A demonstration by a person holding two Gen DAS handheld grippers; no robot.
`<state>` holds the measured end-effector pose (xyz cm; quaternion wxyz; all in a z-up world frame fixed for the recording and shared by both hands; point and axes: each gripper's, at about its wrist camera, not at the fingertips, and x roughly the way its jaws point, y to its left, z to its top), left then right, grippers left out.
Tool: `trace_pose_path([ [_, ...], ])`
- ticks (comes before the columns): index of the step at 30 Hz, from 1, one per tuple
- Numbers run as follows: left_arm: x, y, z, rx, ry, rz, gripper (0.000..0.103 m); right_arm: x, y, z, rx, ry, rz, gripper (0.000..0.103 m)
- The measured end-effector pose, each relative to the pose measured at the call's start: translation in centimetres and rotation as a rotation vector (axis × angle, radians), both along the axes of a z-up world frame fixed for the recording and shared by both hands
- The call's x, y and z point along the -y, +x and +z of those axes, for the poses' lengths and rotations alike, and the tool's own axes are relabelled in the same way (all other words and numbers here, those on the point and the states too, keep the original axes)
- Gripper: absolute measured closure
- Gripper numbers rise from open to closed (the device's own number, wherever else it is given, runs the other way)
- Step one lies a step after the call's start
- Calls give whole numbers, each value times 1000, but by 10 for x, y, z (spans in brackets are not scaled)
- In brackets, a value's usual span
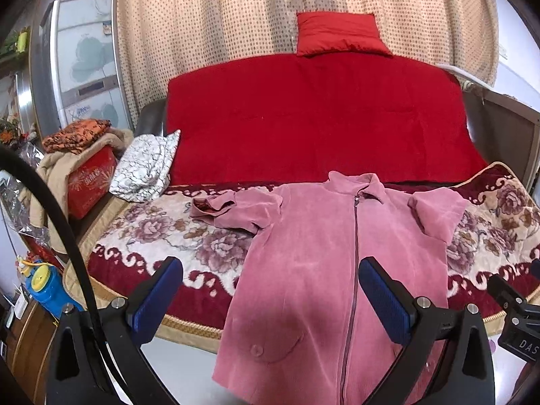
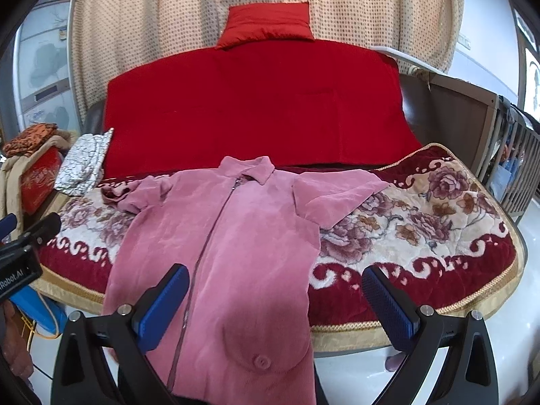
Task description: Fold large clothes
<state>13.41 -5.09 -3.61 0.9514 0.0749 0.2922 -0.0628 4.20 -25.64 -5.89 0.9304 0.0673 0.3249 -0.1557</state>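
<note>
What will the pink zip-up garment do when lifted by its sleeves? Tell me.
The pink garment will probably droop: it already hangs limp over the sofa edge. Its thick ribbed fabric suggests some weight. Grip likely holds, since the texture looks soft, not slick. Both grippers, left and right, hover open.

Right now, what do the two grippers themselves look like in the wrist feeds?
The left gripper and right gripper match: black angular frames with triangular cut-outs, silver bolt heads, and two blue textured pads each. A black cable curves past the left one. White lettering marks the left gripper's body.
</note>
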Motion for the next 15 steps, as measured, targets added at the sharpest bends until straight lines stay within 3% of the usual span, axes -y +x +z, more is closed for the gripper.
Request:
trace_pose_path([
  [5,14,55,-29,-112,-8,-8,0,24,41,-15,-40,19,-16,0],
  [10,28,115,-86,-293,39,-13,0,72,84,-36,-31,123,22,0],
  [13,27,137,-109,-338,55,24,0,129,114,-54,7,246,63,0],
  [15,27,146,-116,-337,49,39,0,177,133,-69,36,330,31,0],
])
